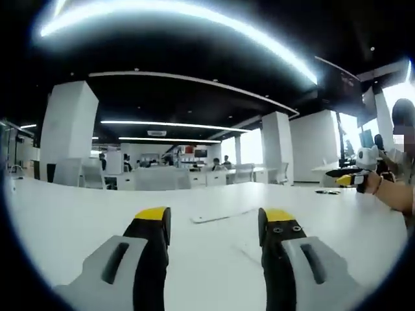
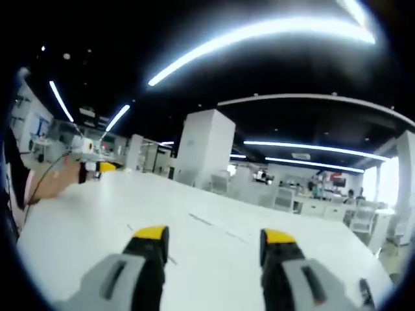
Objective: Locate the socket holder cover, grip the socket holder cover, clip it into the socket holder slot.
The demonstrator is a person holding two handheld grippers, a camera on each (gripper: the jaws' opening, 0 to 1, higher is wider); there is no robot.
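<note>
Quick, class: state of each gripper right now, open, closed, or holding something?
Left gripper: open, holding nothing, above the white table.
Right gripper: open, holding nothing.

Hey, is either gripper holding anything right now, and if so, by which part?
Nothing is held. The left gripper and right gripper are both open, with only white table between their jaws. A thin white strip lies untouched ahead.

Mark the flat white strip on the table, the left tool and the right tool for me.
White strip (image 1: 217,216), left gripper view: middle of its flat top face.
Left tool (image 1: 215,223), left gripper view: midway between its yellow tips, jaws apart.
Right tool (image 2: 214,241), right gripper view: midway between its yellow tips, jaws apart.
</note>
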